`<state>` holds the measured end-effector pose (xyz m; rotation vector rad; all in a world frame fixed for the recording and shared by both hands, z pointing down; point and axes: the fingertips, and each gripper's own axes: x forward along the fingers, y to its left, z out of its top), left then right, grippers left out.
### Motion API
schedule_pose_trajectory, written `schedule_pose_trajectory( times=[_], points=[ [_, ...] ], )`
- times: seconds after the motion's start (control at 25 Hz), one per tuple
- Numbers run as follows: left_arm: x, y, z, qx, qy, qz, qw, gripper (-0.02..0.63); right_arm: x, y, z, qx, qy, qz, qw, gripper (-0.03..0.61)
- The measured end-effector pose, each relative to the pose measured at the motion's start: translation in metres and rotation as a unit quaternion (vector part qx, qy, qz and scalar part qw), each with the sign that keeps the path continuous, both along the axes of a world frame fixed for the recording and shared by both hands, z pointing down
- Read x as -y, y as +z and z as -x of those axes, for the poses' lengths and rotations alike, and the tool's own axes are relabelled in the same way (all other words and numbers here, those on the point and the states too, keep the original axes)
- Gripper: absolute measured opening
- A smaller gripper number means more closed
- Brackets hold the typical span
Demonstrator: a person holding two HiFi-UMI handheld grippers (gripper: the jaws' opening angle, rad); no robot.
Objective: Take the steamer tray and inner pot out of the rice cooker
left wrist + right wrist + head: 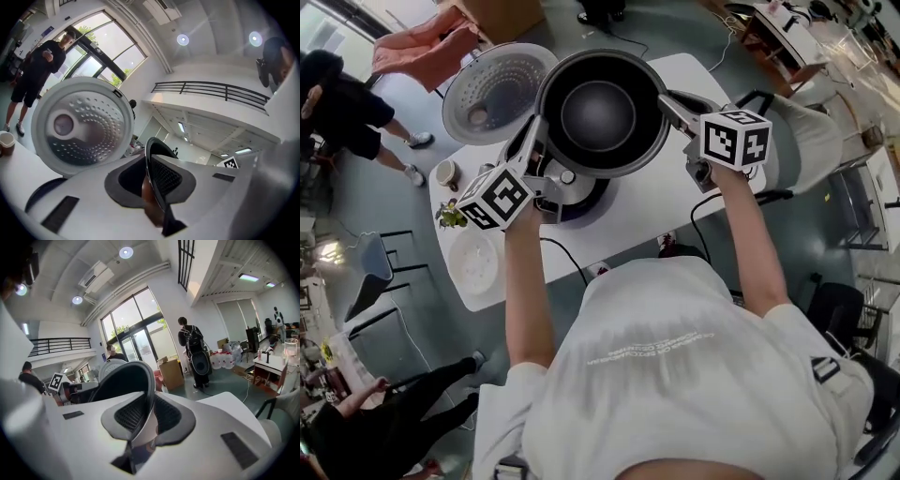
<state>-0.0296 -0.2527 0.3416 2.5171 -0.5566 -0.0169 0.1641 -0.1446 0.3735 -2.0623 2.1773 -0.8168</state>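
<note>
Nearest, the person's pale T-shirt and two bare forearms reach out over a white table [647,202]. Each hand carries a claw with a black-and-white marker cube. The left gripper [539,141] is clamped on the left rim of the inner pot [600,112], and the right gripper [667,103] is clamped on the right rim, directly opposite. The left gripper view shows the thin rim edge-on, pinched between the dark ribbed pads of the left gripper [152,183]. The right gripper view shows the same grip, with the pot wall running down between the textured pads of the right gripper [145,418].

The pot is round and deep, with a smooth dark non-stick inside, a flat bottom and a paler flared lip. It is held level in the air, clear of the rice cooker [581,192], whose dark-and-white body shows just below its near edge. The cooker's lid [492,89] stands open behind and to the left. Its inner face is a dull metal disc dimpled with rings of small holes.

On the table's near-left part lie a white round tray [476,262], a small green plant [450,214] and a cup [447,174]. Whether that tray is the steamer tray I cannot tell. A black cable [562,258] trails off the near edge.

Beyond lies a grey-green floor with dark chairs, bystanders at the left, an orange-pink cloth [422,47], and more tables at the far right. The gripper views add tall windows, glass doors, a railed balcony and round ceiling lights
</note>
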Motion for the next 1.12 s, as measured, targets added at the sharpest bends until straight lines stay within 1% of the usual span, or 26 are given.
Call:
schedule_pose_trajectory(
  times=[0.16,0.32,0.52,0.68,0.8,0.96,1.12],
  points=[
    [-0.017,0.009,-0.047,0.005,0.048,0.013,0.9988,0.044,-0.037,-0.001,-0.038,-0.004,0.055,-0.001,0.998,0.078],
    [-0.05,0.028,-0.106,0.009,0.104,0.039,0.9937,0.044,-0.083,0.015,-0.085,0.001,0.117,0.016,0.993,0.075],
    [-0.079,0.056,-0.165,0.02,0.138,0.071,0.9876,0.044,-0.121,0.043,-0.137,0.016,0.152,0.042,0.987,0.074],
    [-0.089,0.08,-0.196,0.043,0.142,0.089,0.9848,0.044,-0.132,0.066,-0.168,0.029,0.156,0.063,0.985,0.074],
    [-0.094,0.107,-0.222,0.06,0.136,0.104,0.9833,0.044,-0.134,0.089,-0.196,0.038,0.152,0.079,0.984,0.072],
    [-0.088,0.143,-0.248,0.085,0.114,0.124,0.982,0.044,-0.125,0.121,-0.226,0.047,0.138,0.108,0.983,0.071],
    [-0.082,0.173,-0.257,0.106,0.08,0.142,0.9809,0.044,-0.109,0.149,-0.241,0.058,0.103,0.136,0.984,0.07]
  ],
)
